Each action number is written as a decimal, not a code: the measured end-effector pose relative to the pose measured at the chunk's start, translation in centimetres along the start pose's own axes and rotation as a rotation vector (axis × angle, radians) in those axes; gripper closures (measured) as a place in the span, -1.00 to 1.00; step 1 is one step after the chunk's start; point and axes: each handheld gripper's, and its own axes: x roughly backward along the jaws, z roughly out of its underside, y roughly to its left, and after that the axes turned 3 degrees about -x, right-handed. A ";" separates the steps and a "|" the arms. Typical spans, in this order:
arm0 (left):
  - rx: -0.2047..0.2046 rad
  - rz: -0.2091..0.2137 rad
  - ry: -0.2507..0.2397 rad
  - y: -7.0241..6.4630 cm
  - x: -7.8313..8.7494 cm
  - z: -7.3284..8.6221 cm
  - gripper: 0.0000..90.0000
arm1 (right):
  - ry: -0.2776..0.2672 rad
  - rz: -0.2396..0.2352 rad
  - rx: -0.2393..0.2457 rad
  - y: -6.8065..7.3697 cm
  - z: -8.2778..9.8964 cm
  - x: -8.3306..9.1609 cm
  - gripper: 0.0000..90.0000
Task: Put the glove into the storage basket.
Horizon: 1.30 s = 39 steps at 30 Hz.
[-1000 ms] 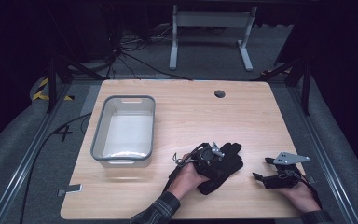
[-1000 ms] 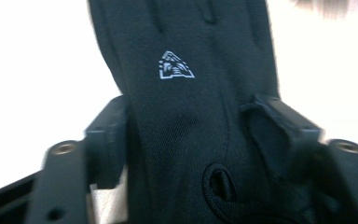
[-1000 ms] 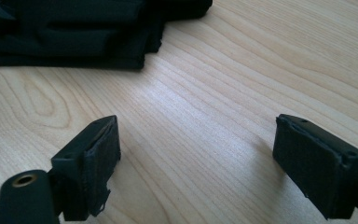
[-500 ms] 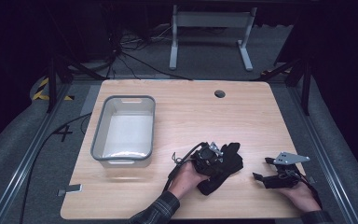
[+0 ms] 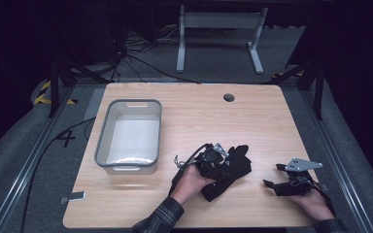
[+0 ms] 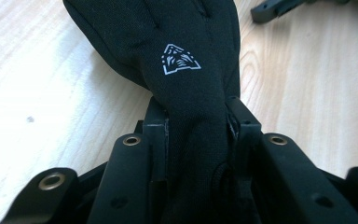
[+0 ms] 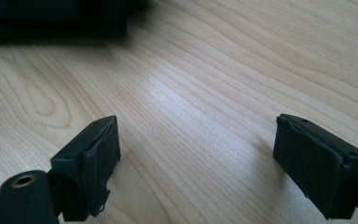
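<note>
Nearest, the left claw is clamped on a black glove, its jaws pinching the fabric below a small white logo. Soft, light cloth like that should bunch and drape, so a pinch at the cuff or a fold looks sounder than the flat palm. Beside it, the right claw rests with jaws wide apart over bare wooden surface. Farther off sits one grey bin, seemingly empty. One glove, possibly two stacked.
</note>
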 end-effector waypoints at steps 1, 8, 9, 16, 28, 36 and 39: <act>-0.001 -0.018 -0.001 -0.1 0.4 -0.1 0.50 | 0.000 0.000 0.000 0.0 0.0 0.0 -0.67; 0.020 -0.044 -0.047 0.5 3.6 -0.4 0.50 | 0.000 0.000 0.000 0.0 0.0 0.0 -0.67; 0.021 -0.047 -0.051 0.6 4.0 -0.4 0.50 | 0.000 0.000 0.000 0.0 0.0 0.0 -0.67; 0.034 -0.090 -0.066 1.2 7.0 -0.6 0.50 | 0.000 0.000 0.000 0.0 0.0 0.0 -0.67; 0.081 -0.172 -0.098 2.9 12.0 0.4 0.50 | 0.000 0.000 -0.001 0.0 0.0 0.0 -0.67; 0.123 -0.227 -0.118 4.1 14.9 1.7 0.50 | 0.000 0.000 0.000 0.0 0.0 0.0 -0.67; 0.145 -0.252 -0.132 4.6 15.9 2.4 0.50 | 0.000 0.001 0.000 0.0 0.0 0.0 -0.67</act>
